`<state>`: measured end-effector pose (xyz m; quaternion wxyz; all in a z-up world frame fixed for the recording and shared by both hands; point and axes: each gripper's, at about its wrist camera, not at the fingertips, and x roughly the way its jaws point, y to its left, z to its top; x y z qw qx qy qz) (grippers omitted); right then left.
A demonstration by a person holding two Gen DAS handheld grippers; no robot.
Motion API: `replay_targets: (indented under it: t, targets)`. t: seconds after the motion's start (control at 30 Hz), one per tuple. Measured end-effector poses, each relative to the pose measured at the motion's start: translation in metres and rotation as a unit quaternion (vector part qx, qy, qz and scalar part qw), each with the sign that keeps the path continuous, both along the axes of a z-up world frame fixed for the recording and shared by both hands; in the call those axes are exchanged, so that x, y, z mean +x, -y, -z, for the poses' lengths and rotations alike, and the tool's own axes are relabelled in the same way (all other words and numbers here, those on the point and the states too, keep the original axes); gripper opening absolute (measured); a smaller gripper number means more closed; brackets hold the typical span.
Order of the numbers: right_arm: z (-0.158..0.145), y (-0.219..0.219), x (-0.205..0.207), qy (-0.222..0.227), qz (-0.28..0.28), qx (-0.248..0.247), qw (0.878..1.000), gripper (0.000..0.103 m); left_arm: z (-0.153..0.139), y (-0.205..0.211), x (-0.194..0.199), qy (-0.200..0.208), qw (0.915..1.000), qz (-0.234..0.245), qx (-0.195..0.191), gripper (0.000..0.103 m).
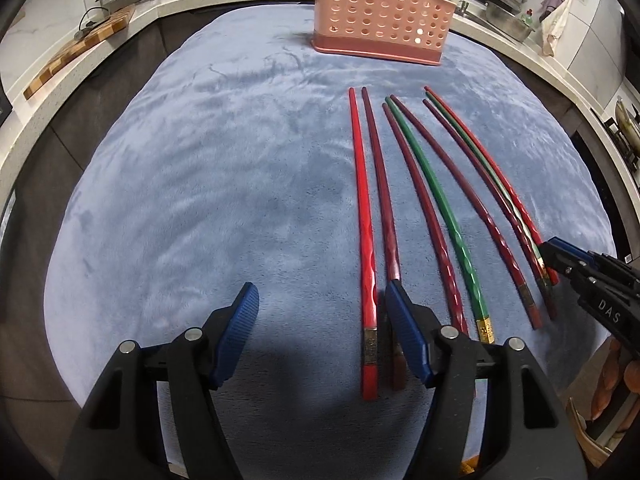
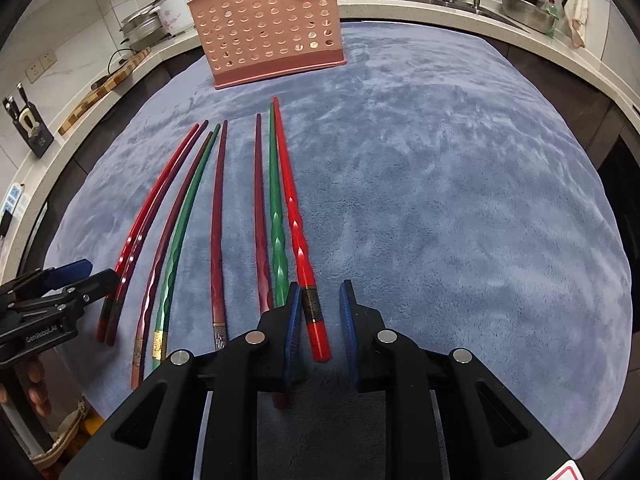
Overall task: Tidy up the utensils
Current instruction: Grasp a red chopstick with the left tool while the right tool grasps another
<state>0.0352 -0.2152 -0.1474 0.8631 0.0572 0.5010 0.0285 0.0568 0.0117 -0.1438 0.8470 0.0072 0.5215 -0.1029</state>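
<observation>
Right wrist view: right gripper (image 2: 320, 304) straddles a red chopstick (image 2: 298, 236), pads not touching. Left gripper (image 1: 320, 312) gapes over blue cloth (image 1: 200, 160). Eight chopsticks lie before pink holder (image 2: 272, 32).

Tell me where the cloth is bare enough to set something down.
Bare cloth runs right of the outermost red chopstick to the cloth's edge, and again left of the chopsticks, below the pink basket. The chopstick row is crowded, with the left gripper and right gripper at its near ends.
</observation>
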Motion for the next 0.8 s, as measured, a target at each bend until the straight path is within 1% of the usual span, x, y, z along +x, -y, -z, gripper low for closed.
replay_targets:
  t: [0.17, 0.37, 0.47, 0.53, 0.57, 0.6, 0.7, 0.8]
  targets:
    - [0.003, 0.002, -0.002, -0.002, 0.000, 0.003, 1.000, 0.017, 0.003, 0.002, -0.003, -0.004, 0.9999, 0.005, 0.010, 0.059]
    - [0.004, 0.002, -0.014, -0.006, 0.000, 0.001, 1.000, 0.016, 0.003, 0.002, -0.013, -0.008, 0.9998, 0.012, 0.016, 0.059]
    - [0.004, 0.003, -0.018, -0.006, 0.001, 0.002, 1.000, 0.015, 0.004, 0.004, -0.017, -0.008, 0.9996, 0.016, 0.020, 0.055]
    - [0.004, 0.003, -0.018, -0.006, 0.001, 0.002, 1.000, 0.014, 0.004, 0.005, -0.018, -0.007, 0.9995, 0.019, 0.023, 0.047]
    - [0.004, 0.002, -0.018, -0.006, 0.001, 0.002, 1.000, 0.012, 0.003, 0.006, -0.018, -0.007, 0.9995, 0.021, 0.022, 0.041]
    - [0.004, 0.002, -0.019, -0.005, 0.000, 0.003, 1.000, 0.010, 0.002, 0.006, -0.019, -0.007, 0.9995, 0.025, 0.020, 0.037]
    - [0.003, 0.001, -0.020, -0.004, 0.000, 0.004, 1.000, 0.010, 0.001, 0.009, -0.021, -0.008, 0.9992, 0.036, 0.014, 0.019]
    - [0.001, 0.002, -0.022, -0.003, 0.001, 0.008, 1.000, 0.010, 0.000, 0.009, -0.023, -0.012, 0.9990, 0.044, 0.001, 0.007]
